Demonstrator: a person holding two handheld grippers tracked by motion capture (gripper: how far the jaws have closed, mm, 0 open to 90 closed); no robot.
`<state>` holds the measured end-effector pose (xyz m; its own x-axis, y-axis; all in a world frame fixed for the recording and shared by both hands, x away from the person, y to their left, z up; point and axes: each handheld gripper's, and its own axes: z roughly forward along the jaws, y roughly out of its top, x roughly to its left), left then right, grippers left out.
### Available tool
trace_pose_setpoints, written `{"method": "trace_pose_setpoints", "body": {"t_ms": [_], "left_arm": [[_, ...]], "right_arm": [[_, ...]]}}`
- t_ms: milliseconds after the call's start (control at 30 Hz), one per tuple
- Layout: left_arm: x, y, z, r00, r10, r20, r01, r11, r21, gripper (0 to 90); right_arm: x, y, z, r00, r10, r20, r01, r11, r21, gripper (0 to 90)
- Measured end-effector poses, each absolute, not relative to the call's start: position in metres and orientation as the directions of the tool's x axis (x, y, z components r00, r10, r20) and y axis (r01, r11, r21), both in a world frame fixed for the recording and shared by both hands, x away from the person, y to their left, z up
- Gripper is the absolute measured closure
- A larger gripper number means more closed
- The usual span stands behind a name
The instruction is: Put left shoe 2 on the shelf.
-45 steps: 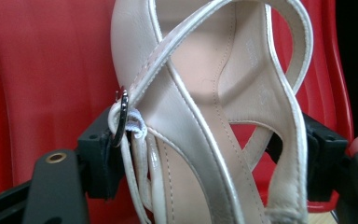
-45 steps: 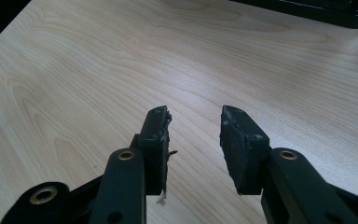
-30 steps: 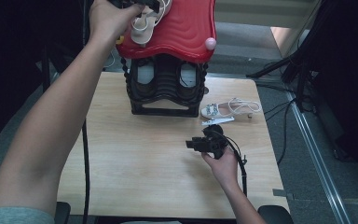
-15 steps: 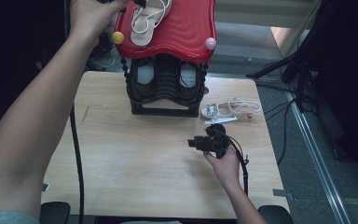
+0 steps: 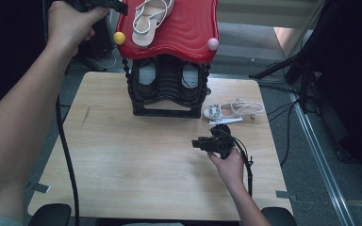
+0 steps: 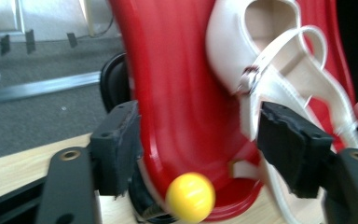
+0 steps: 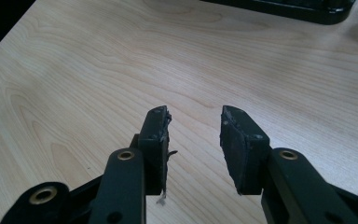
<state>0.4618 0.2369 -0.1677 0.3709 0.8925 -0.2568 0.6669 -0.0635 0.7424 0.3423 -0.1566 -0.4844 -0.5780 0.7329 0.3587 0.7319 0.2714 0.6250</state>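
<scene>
Because the left gripper [image 6: 191, 154] hangs spread near the white sandal [image 5: 150, 21] on the red shelf [image 5: 188, 28], a careless touch could push it off, while the right gripper [image 7: 193, 140] rests part-open.

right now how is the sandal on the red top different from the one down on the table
The upper sandal lies on the red top of the black rack, while the lower sandal lies on the wooden table to the right of the rack's base. The upper one lies sole down with its footbed showing; the lower one looks tipped on its side. Both are pale strappy sandals, apparently a pair.
</scene>
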Motion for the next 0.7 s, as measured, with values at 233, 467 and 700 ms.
{"method": "trace_pose_setpoints", "body": {"t_ms": [233,467,700], "left_arm": [[0.452,0.266,-0.186,0.368,0.885,-0.284,0.685,-0.052,0.726,34.1],[0.442,0.289,-0.212,0.351,0.890,-0.292,0.701,-0.043,0.712,35.7],[0.433,0.302,-0.241,0.347,0.885,-0.311,0.712,-0.033,0.701,38.0]], "right_arm": [[0.343,-0.157,-0.486,-0.584,0.733,0.349,0.726,0.279,0.629,63.0],[0.344,-0.160,-0.486,-0.577,0.739,0.348,0.726,0.269,0.633,63.1],[0.346,-0.164,-0.485,-0.587,0.746,0.316,0.710,0.285,0.644,64.6]]}}
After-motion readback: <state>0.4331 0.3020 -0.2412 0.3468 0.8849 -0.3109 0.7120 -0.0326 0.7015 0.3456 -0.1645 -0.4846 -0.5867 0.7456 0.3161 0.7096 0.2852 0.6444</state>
